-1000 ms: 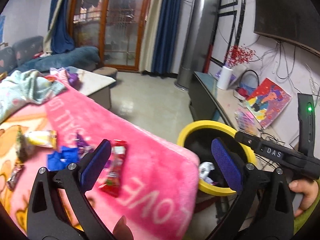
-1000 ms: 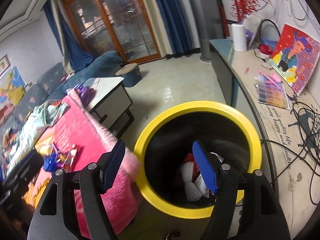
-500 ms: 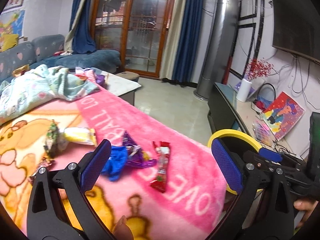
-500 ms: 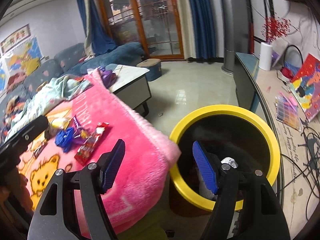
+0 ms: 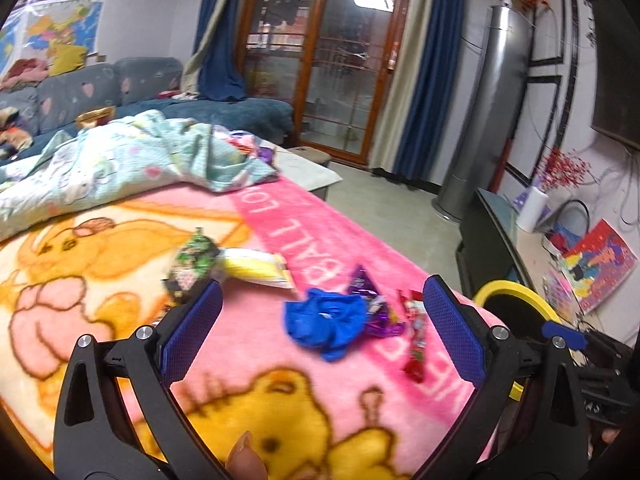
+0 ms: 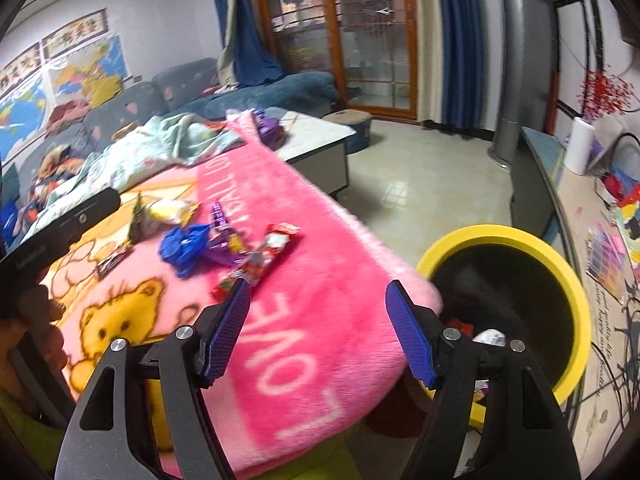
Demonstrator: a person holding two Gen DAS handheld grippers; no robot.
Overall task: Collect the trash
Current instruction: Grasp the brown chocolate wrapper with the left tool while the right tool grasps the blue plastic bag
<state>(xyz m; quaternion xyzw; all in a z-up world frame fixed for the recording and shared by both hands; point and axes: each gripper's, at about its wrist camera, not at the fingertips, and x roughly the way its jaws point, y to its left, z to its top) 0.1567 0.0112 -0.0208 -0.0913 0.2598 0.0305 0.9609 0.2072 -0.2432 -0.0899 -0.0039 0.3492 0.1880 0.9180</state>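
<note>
Trash inventory, on pink blanket (image 5: 248,344), all loose near its bin-side edge:

1. Blue wad (image 5: 325,326) – crumpled film or thin plastic, I judge v. light, soft, springy. Take across the bulk; it will squash, so close fully.
2. Purple wrapper (image 5: 370,300) – foil-type, touching blue wad on its bin side. Light, slick, crinkly. Pinch a raised fold, not the flat.
3. Red wrapper (image 5: 414,334) – long, narrow, lies just beside the purple one, nearest the blanket edge. Light, flat, prob. slippery; grip across the short width at mid-length or it may droop & slide.
4. Yellow packet (image 5: 256,268) – farther in from the edge, looks puffed; light, soft.
5. Green wrapper (image 5: 196,258) – touching yellow packet's far end, blurred, can't tell material.
6. Small dark wrapper (image 6: 112,258) – seen only in right view, apart from the cluster, flat.

Bin (image 6: 576,292): yellow rim, dark inside, stands off the blanket edge; some trash already in it.

Grippers: left gripper (image 5: 320,336) pads wide apart, empty, hanging over blue wad/purple wrapper. Right gripper (image 6: 320,328) pads apart, empty, over blanket edge beside bin.

Writing: blanket border reads "LOVE" in right view; "ALL LO…" further along, rest cut off. Wrapper print too blurred to read; no brand legible.

Blanket pile is deep, so flat wrappers may need a scoop under.
</note>
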